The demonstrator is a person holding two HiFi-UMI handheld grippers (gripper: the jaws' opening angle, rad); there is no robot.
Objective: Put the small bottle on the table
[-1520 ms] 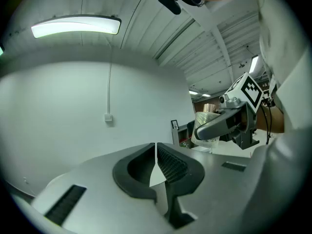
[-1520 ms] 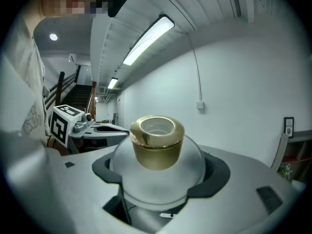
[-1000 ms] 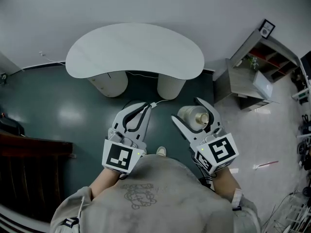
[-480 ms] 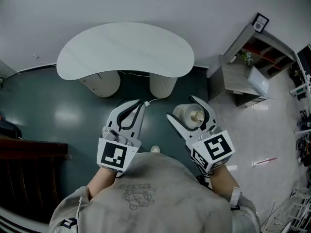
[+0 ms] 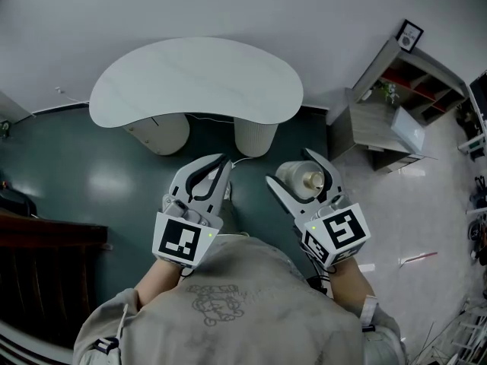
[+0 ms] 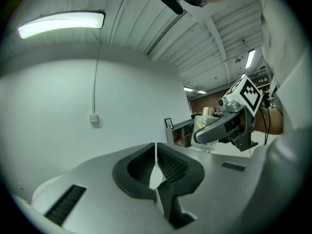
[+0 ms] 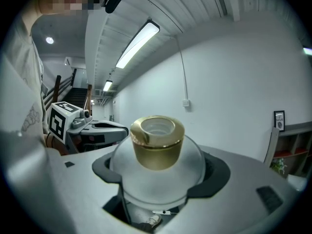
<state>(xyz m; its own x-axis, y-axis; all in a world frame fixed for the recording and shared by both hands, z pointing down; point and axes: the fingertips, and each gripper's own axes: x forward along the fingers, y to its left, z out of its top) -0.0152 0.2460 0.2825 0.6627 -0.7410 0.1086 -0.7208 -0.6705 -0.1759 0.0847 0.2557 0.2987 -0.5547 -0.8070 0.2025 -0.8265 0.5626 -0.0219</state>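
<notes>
head view: right tongs (image 5: 289, 168) grasp small bottle (image 5: 299, 179) over floor (image 5: 91, 173), near bench (image 5: 196, 78) front edge; left tongs (image 5: 222, 160) clenched shut.

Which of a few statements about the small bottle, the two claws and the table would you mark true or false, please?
1. The right claw is shut on the small bottle. True.
2. The left claw holds a second bottle. False: its jaws are together with nothing between them.
3. The small bottle stands on the white table. False: it is held in the air, short of the table.
4. The bottle has a gold cap. True.
</notes>
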